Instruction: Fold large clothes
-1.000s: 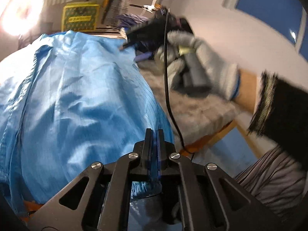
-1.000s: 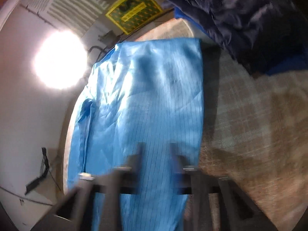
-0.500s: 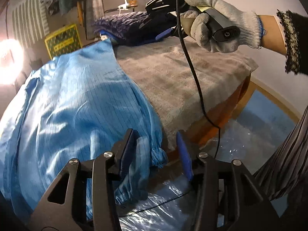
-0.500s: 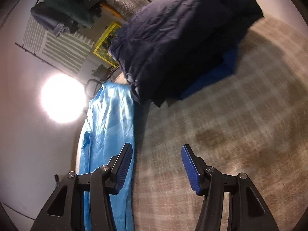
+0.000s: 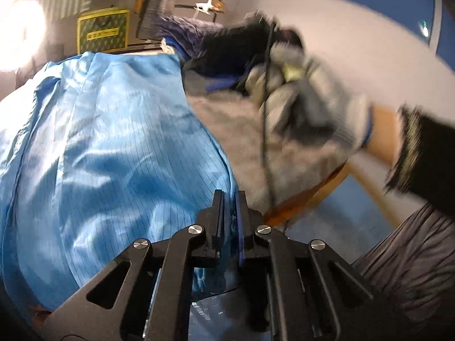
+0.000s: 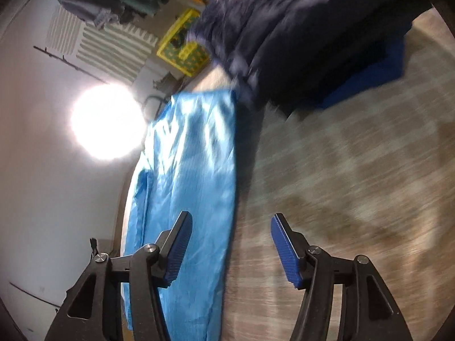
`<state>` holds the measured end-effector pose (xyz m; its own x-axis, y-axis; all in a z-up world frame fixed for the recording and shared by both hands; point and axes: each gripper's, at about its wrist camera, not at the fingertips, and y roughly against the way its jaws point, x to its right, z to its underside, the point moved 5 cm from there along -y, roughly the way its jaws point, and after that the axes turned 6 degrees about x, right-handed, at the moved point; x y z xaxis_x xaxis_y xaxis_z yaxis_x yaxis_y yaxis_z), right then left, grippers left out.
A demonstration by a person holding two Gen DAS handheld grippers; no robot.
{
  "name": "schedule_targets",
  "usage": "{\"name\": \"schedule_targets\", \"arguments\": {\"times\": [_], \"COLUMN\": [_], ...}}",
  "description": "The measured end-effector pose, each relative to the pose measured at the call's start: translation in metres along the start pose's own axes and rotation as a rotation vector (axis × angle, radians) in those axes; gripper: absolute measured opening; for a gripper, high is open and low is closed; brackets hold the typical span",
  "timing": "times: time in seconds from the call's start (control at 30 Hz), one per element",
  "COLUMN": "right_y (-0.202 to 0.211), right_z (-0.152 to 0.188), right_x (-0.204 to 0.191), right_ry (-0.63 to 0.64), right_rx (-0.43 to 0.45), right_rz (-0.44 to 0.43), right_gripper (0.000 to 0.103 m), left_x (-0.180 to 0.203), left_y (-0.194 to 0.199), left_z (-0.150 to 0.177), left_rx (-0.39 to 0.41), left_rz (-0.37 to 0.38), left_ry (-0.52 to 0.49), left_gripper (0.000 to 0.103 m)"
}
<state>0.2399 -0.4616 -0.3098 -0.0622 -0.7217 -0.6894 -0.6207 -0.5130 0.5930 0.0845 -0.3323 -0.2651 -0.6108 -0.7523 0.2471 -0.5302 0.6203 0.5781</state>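
Blue garment (image 5: 113,147) lies spread along the mat-covered table's (image 6: 355,170) left side — left gripper (image 5: 229,199) clenched on its near hem, right gripper (image 6: 230,236) splayed and empty above the long edge — so pinch that edge before lifting both evenly.

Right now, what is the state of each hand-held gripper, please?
Left hand-held gripper: closed on the edge of the light blue garment.
Right hand-held gripper: open, holding nothing.
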Motion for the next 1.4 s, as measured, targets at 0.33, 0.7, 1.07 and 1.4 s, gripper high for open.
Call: {"name": "schedule_targets", "arguments": {"times": [0.33, 0.7, 1.07, 1.4], "right_y": [-0.053, -0.058, -0.104, -0.207], "right_z": [0.001, -0.014, 0.004, 0.089], "right_x": [-0.026, -0.099, -0.21, -0.27], "right_ry": [-0.02, 0.227, 0.6, 0.917], "right_rx": [-0.035, 0.012, 0.032, -0.114], "right_rz": [0.058, 0.285, 0.36, 0.373], "right_gripper": [0.045, 0.0, 0.0, 0.0], "left_x": [-0.013, -0.046, -0.096, -0.153], "left_y": [0.026, 0.049, 0.094, 0.124], "left_z": [-0.012, -0.006, 0.009, 0.066], "left_rx": [0.06, 0.103, 0.168, 0.13], "left_rz": [0.057, 0.092, 0.066, -0.054], "left_ry": [0.141, 0.305, 0.507, 0.676], "left_gripper": [0.005, 0.005, 0.005, 0.005]}}
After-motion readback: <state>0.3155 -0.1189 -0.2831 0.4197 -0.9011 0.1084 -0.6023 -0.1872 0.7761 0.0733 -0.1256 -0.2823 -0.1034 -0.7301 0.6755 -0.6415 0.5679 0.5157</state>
